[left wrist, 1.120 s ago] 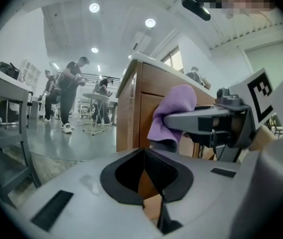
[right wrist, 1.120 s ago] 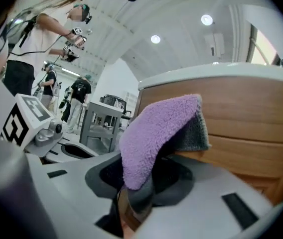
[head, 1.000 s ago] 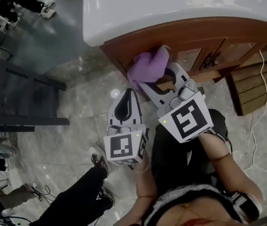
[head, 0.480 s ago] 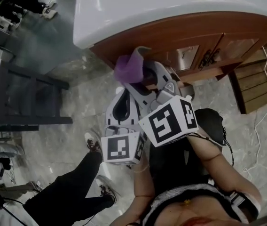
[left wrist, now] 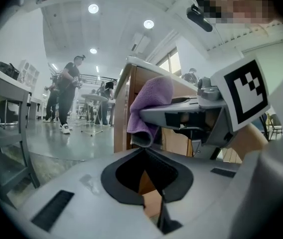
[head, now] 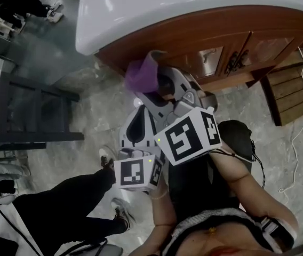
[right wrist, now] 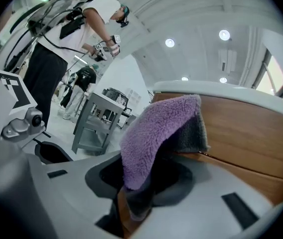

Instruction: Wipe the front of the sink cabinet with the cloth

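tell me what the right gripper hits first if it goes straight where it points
The cabinet front, just under the sink rim. The purple cloth clamped in the right gripper leads, and may already touch the wood; depth is unclear.

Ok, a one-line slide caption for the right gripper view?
Right gripper, shut on the purple cloth, at the wooden sink cabinet front.

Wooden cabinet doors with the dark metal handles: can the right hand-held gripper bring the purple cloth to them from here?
Probably yes. The right hand-held gripper, shut on the purple fluffy cloth, is at the left end of the brown wooden cabinet front; the doors lie along the same face, nothing between.
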The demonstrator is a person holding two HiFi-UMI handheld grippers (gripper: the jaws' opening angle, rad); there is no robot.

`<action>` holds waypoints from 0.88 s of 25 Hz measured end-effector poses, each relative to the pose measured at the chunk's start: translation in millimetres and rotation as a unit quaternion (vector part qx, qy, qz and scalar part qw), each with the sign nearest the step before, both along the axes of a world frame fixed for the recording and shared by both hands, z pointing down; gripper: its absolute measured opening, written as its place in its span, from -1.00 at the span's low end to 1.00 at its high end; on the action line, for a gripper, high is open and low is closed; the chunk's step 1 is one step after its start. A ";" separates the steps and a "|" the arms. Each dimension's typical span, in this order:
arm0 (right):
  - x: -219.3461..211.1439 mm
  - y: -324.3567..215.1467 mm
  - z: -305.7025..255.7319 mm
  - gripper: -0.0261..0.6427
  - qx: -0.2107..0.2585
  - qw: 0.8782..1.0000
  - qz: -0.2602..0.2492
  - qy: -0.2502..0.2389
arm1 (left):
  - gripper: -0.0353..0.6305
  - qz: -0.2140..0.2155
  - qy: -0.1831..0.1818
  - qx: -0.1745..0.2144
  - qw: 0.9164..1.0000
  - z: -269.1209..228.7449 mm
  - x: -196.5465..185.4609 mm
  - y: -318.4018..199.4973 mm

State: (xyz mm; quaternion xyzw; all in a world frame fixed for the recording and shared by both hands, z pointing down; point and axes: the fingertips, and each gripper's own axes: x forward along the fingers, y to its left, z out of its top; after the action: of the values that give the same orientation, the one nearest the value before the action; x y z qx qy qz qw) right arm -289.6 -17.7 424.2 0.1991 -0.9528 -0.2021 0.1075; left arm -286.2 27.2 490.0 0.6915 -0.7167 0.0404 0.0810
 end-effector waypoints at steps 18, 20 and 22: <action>6.6 -4.5 -0.8 -0.42 -0.011 1.000 -0.002 -0.015 | -0.89 0.005 -0.005 0.002 1.000 1.9 10.5 4.5; 8.5 -5.8 -0.9 -0.42 -0.011 1.000 0.000 -0.015 | -0.89 0.007 -0.005 0.000 1.000 2.9 12.3 4.0; 10.3 -6.3 -1.3 -0.42 -0.010 1.000 0.002 -0.015 | -0.89 0.008 -0.004 0.000 1.000 3.9 12.6 4.1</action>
State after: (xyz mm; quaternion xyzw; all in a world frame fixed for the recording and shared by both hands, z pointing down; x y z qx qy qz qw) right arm -279.4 -24.0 422.9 0.2029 -0.9559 -0.1893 0.0960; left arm -273.7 31.3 493.9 0.6974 -0.7111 0.0438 0.0778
